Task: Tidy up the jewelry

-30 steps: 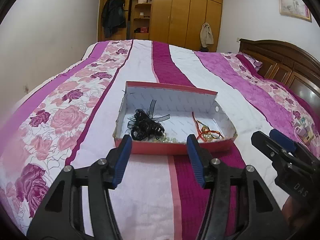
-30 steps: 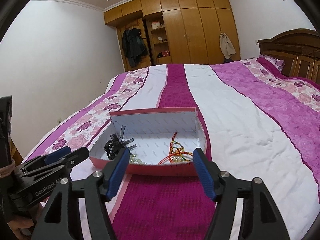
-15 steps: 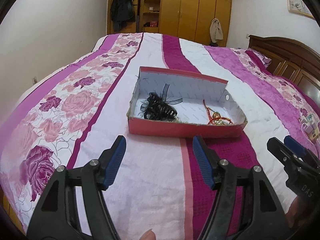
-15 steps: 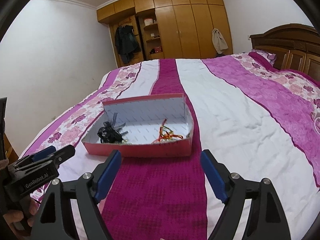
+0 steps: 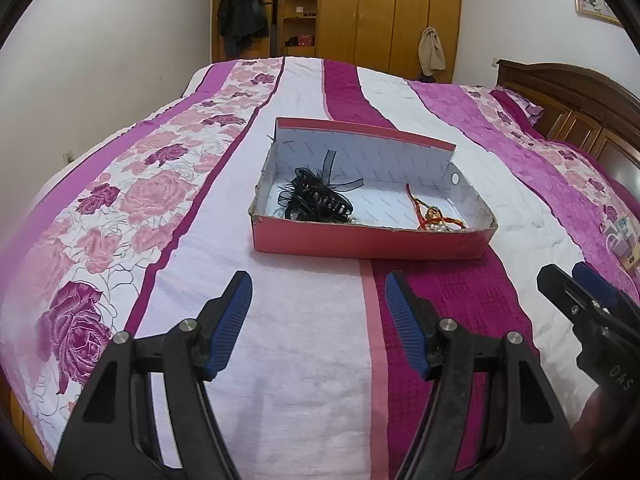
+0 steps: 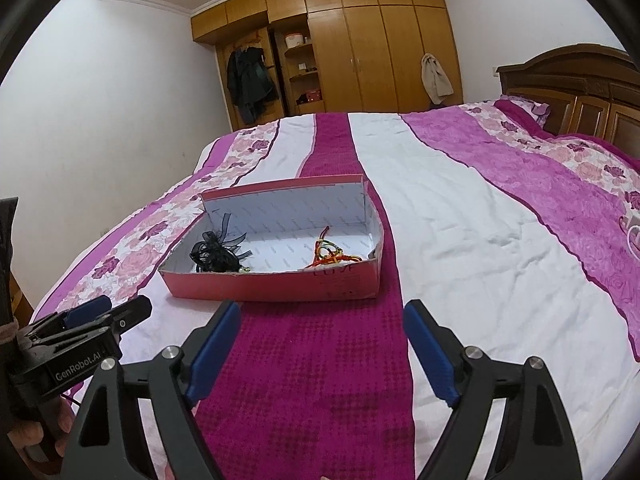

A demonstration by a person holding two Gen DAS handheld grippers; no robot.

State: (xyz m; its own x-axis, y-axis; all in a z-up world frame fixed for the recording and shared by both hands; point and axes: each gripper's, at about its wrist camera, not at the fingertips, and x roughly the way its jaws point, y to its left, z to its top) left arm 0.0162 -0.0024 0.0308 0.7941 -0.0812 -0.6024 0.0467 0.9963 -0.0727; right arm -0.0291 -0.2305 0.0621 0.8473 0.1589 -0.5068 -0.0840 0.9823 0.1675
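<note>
A shallow red box with a white inside lies on the striped bedspread. In it, at the left, is a black hair claw with ribbon, and at the right a tangle of red and gold cord bracelets. My left gripper hovers over the bedspread short of the box's front wall, open and empty. My right gripper is also open and empty, short of the box on the magenta stripe. The hair claw and the bracelets show in the right wrist view too.
Each gripper shows in the other's view: the right gripper at the right edge, the left gripper at the left edge. A wooden headboard stands at the right and a wardrobe beyond the bed. A small packet lies on the bedspread at the right.
Both grippers have drawn back from the box, which now lies farther ahead. The jaws of both stand wider apart than before.
</note>
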